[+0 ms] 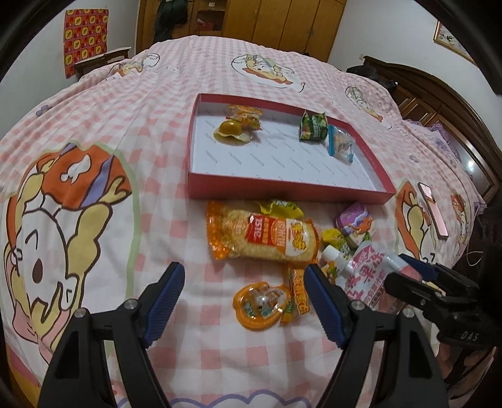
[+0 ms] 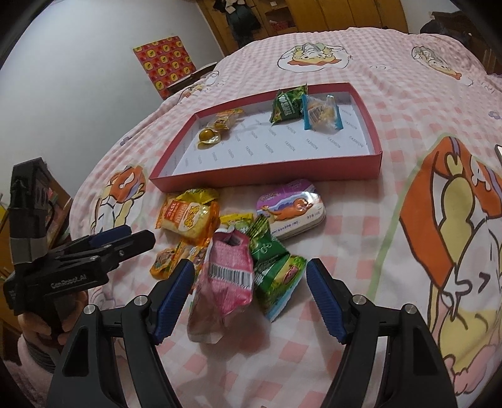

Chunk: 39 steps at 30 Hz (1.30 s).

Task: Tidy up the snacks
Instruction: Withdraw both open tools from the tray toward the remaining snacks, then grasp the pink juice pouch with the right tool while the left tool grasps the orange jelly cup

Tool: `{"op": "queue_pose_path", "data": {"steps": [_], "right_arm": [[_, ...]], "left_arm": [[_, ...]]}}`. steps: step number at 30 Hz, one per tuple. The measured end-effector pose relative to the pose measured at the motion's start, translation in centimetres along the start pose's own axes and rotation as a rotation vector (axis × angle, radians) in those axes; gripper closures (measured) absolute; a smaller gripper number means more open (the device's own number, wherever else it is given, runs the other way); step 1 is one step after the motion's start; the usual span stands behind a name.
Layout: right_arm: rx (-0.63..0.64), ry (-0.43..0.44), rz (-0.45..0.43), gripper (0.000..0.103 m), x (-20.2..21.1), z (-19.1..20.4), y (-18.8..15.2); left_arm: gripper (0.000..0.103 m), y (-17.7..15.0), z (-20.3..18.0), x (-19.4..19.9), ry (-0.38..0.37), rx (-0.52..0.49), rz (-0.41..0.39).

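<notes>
surface: bed (image 1: 150, 175), pink-checked cover with cartoon prints
tray: red box lid (image 2: 266, 175), flat on the cover, well ahead of both jaw pairs
noodles: orange noodle pack (image 1: 260, 235), ahead of the left jaws, just short of the tray
jelly cup: orange-rimmed cup (image 1: 260, 306), between the left jaws (right-hand side of the gap)
pouch: pink spout pouch (image 2: 226, 282), between the right jaws
green packs: green packet (image 2: 276, 273), touching the pouch
tin: purple tin (image 2: 290, 208), ahead of the right jaws
phone: pink phone (image 1: 434, 210), far right of the left jaws

Pink checked cartoon bedspread (image 1: 157, 103), wooden wardrobe (image 1: 282, 22), red-yellow patterned wall cloth (image 1: 85, 37), pink phone (image 1: 434, 210)
</notes>
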State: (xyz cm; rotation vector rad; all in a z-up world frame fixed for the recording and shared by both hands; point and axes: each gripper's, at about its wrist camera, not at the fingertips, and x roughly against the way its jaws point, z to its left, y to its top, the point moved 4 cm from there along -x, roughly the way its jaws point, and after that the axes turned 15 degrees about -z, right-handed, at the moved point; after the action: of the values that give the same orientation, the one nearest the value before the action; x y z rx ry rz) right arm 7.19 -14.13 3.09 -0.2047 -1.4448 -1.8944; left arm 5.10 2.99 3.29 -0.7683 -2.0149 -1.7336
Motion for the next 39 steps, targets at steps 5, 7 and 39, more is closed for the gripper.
{"op": "queue_pose_path", "data": {"steps": [5, 7, 39], "right_arm": [[-0.009, 0.02, 0.011, 0.032, 0.0, 0.6, -0.5], [-0.009, 0.031, 0.023, 0.039, -0.1, 0.8, -0.8], [0.034, 0.034, 0.017, 0.063, -0.6, 1.1, -1.9]], "left_arm": [[0.021, -0.7, 0.2, 0.0, 0.011, -0.009, 0.007], [0.021, -1.0, 0.2, 0.0, 0.015, -0.019, 0.008], [0.064, -3.3, -0.2, -1.8, 0.018, -0.046, 0.026]]}}
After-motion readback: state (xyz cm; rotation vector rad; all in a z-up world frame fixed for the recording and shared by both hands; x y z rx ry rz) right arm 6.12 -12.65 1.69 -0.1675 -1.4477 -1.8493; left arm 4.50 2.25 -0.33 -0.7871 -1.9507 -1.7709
